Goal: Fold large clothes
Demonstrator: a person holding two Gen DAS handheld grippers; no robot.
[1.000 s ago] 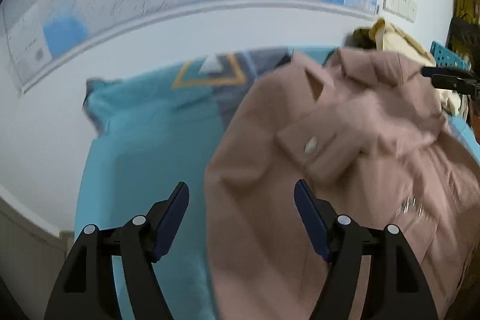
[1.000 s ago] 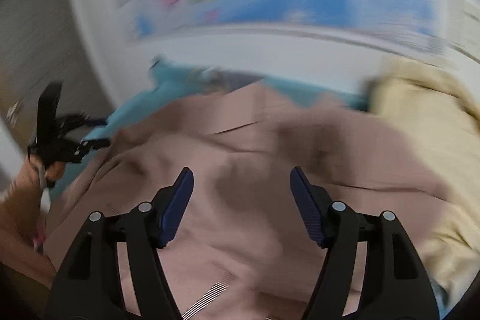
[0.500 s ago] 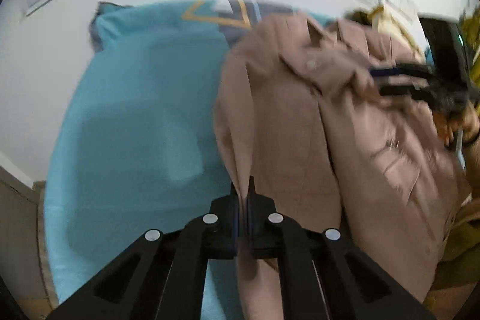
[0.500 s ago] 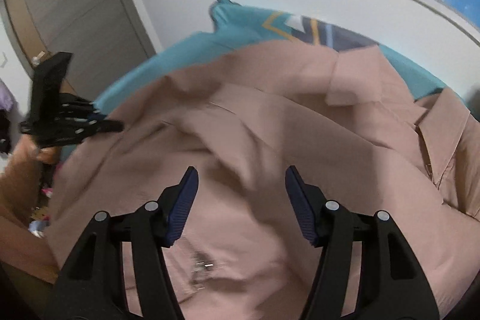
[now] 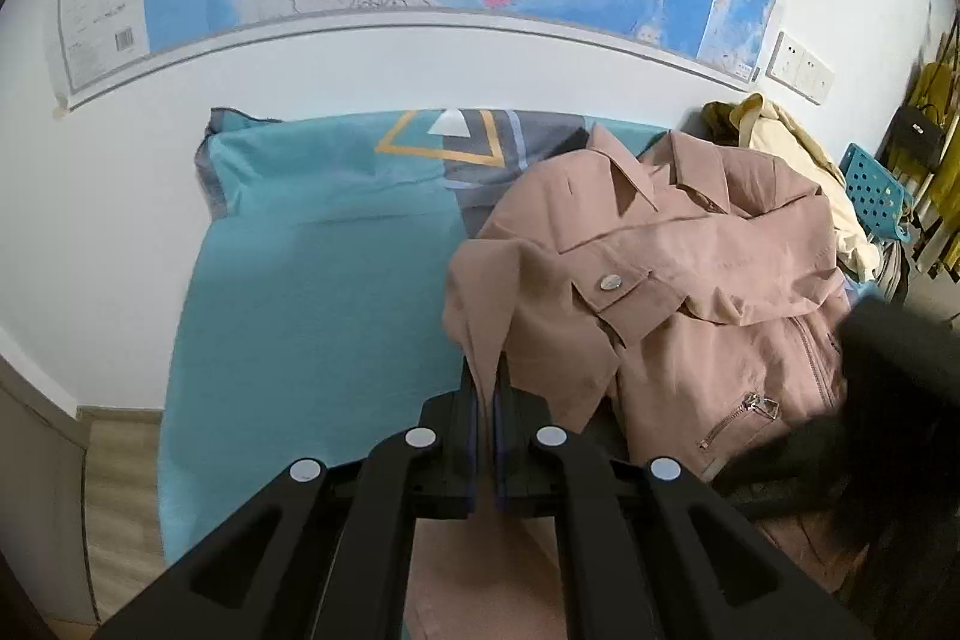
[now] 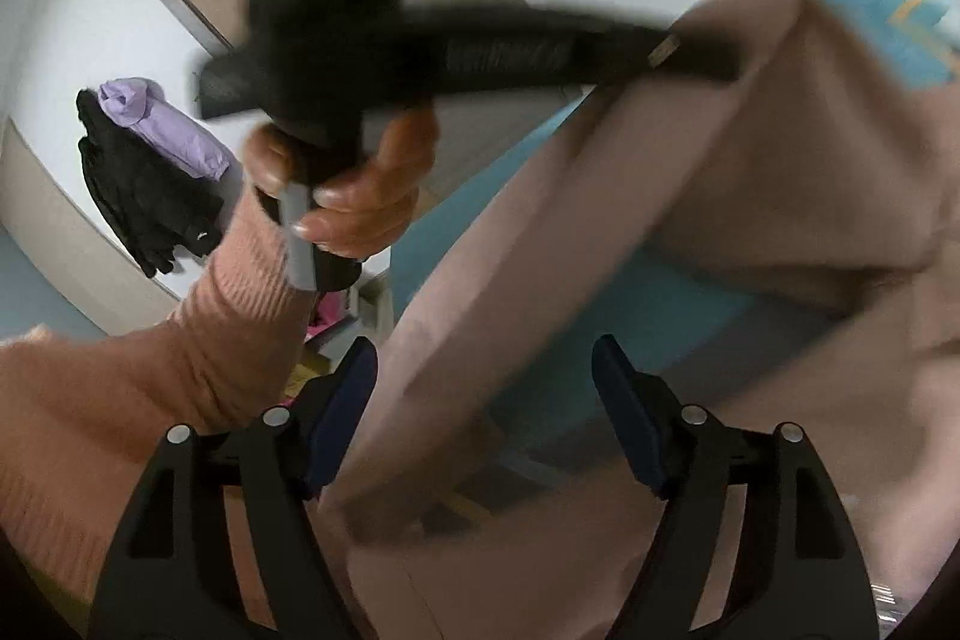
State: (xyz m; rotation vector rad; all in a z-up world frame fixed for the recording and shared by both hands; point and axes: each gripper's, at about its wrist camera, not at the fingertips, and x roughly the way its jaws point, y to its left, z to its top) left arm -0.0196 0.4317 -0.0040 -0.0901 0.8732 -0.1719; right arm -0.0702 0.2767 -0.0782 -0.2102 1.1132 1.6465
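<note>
Pink jacket (image 5: 690,292), one, two grippers

Left tongs (image 5: 486,388) clamped tight on a fold of pink jacket (image 5: 690,292), pointing steeply down. Right tongs (image 6: 483,400) spread wide, just been opening further, pads clear of cloth. Left hand (image 6: 348,184) gripping handle, ribbed sleeve (image 6: 180,358) behind.

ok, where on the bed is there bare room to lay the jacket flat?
Free: the teal bedsheet left of the pink jacket, bordered by the white wall and the patterned strip by the wall. Crowded: the right side, where the jacket meets the beige garment pile and the blue perforated basket.
</note>
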